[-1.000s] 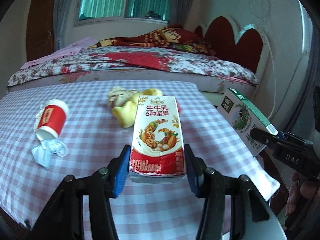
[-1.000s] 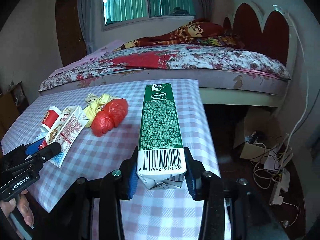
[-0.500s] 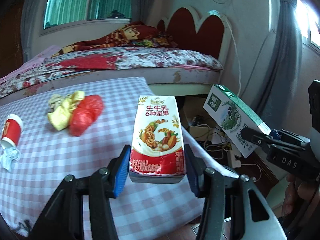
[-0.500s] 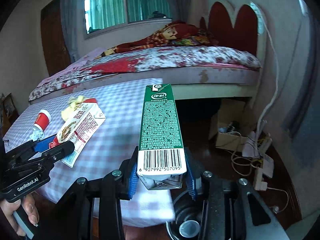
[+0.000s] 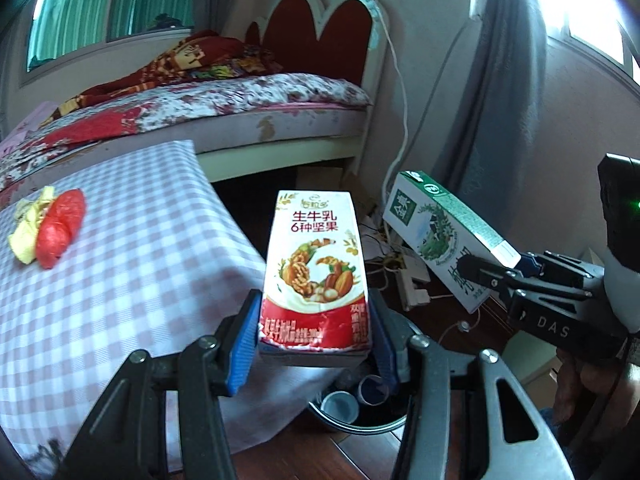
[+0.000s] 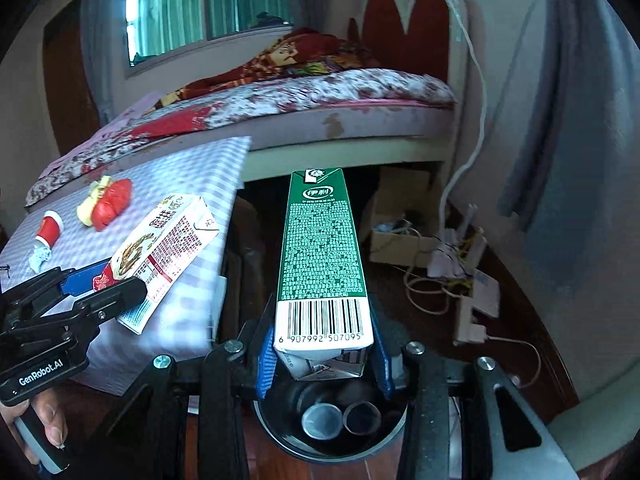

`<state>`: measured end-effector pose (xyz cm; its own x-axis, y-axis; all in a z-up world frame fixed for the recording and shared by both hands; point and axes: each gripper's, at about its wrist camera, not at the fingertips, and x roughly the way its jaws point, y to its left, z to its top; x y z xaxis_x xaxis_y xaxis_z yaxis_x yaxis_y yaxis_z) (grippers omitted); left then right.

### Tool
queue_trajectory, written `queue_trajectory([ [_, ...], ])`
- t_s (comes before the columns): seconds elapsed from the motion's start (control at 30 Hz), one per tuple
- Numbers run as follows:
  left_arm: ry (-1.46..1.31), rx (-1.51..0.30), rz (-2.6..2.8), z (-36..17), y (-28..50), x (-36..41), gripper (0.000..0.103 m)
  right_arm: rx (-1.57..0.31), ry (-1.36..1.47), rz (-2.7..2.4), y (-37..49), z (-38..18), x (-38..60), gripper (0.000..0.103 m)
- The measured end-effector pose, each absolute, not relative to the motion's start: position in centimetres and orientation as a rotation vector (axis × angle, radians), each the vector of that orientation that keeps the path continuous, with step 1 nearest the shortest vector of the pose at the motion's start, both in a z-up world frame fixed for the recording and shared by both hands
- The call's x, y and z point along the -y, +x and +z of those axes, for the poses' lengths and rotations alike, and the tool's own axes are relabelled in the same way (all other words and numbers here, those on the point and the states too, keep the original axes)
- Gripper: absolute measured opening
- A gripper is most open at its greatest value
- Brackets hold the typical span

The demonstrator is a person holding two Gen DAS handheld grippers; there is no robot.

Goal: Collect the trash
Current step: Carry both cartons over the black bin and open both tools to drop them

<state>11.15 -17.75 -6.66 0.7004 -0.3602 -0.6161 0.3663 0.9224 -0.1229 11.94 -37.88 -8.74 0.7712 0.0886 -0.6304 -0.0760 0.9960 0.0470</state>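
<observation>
Mid-haul, both hands loaded. Left gripper [image 5: 316, 344] has its jaws pinched on the base of the red carton [image 5: 315, 276]; right gripper [image 6: 323, 350] has its jaws pinched on the barcode end of the green carton [image 6: 323, 260]. Both cartons are in the air, off the table [image 5: 132, 280] and over the floor beside its corner. The bin [image 6: 280, 436] sits on the floor just under both grippers, and the right wrist view looks almost straight into it: two cup-like pieces lie at the bottom (can't tell exactly what they are), so I'd judge some trash is already in. Neither carton is dropped yet; they look roughly above the rim, the green one more squarely than the red. Left on the table: red bag [image 5: 60, 228] touching the yellow wad [image 5: 30, 228], plus the red cup [image 6: 49, 229] on its side with a crumpled tissue [image 6: 40, 258] just beside it, all well back from this edge. My read: release both cartons, then one more trip for those four bits.
</observation>
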Motion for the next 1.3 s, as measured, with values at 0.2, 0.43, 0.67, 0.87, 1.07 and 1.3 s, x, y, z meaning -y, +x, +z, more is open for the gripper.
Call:
queue_trajectory([
  [0.2,0.030,-0.716,-0.463,-7.5,9.8,20.7,0.052,-0.735,0.015,0.087,10.8,-10.1,39.7,0.041],
  [0.43,0.017,-0.786,-0.473,-9.9,9.1,23.3,0.052,-0.821,0.035,0.092,10.9,-12.7,41.8,0.042],
  [0.67,-0.008,-0.870,-0.417,-13.2,10.0,24.4,0.052,-0.903,0.059,0.105,12.0,-16.0,42.5,0.042],
  [0.87,-0.006,-0.925,-0.377,-15.6,10.5,24.5,0.052,-0.967,0.069,0.129,13.1,-18.6,42.5,0.042],
  [1.07,-0.011,-0.983,-0.359,-18.0,11.1,24.4,0.052,-1.027,0.066,0.179,14.4,-20.6,41.8,0.042],
  [1.3,-0.062,-1.049,-0.349,-20.0,11.6,24.3,0.080,-1.043,0.111,0.052,15.4,-21.4,43.8,0.083],
])
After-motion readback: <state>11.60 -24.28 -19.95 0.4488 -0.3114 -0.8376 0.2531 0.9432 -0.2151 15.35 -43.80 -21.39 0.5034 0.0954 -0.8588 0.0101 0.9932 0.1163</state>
